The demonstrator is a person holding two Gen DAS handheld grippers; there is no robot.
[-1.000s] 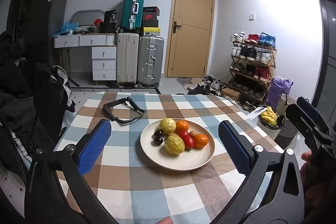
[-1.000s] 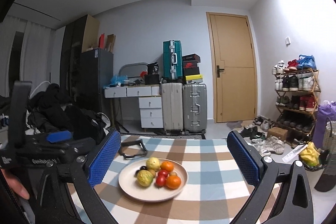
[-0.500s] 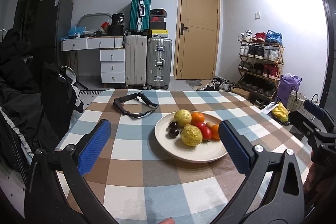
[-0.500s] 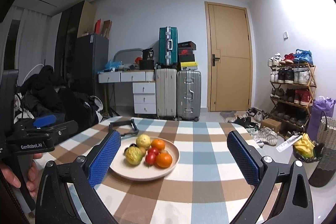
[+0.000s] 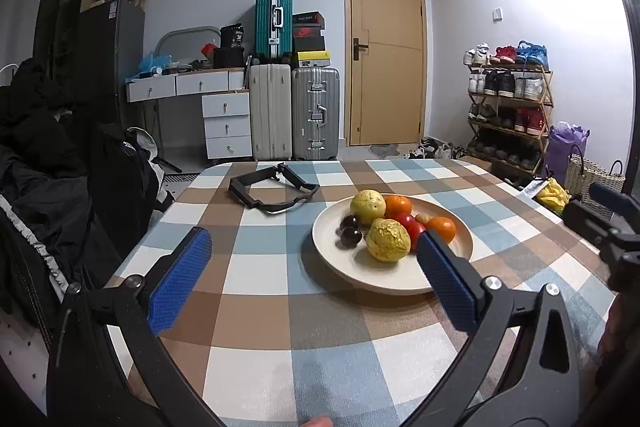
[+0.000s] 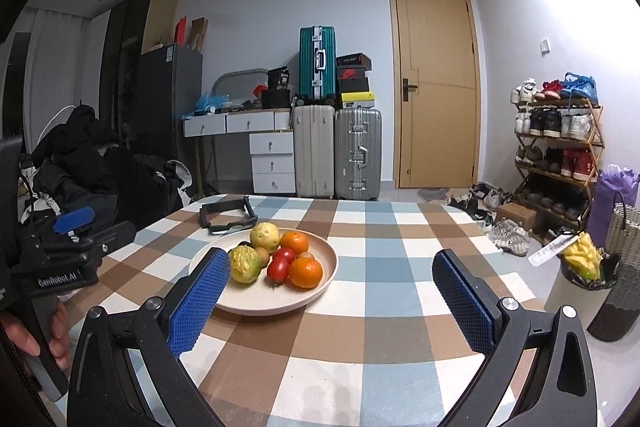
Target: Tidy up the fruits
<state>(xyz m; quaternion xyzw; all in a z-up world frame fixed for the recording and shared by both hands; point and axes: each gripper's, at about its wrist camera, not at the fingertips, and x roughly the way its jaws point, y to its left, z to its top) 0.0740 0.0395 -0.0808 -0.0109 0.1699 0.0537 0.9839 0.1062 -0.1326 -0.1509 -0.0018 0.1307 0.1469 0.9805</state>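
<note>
Item: my left gripper (image 5: 310, 253), level above the desk (image 5: 256, 307), blue pads spread wide, holding nothing. Item: my right gripper (image 6: 332, 277), likewise wide apart and empty (a hand (image 6: 28, 333) grips the other handle at frame edge). Item: plate (image 6: 320, 281) of fruits (image 6: 280, 257) mid-desk, ahead of both; perhaps a kiwi among them.

— Anything reading clearly?
— My left gripper (image 6: 60, 267) is showing "GenRobot.AI" in white on its body.
— And the stacked shoeboxes (image 6: 352, 75)?
— I'm seeing logos there, nothing legible.
</note>
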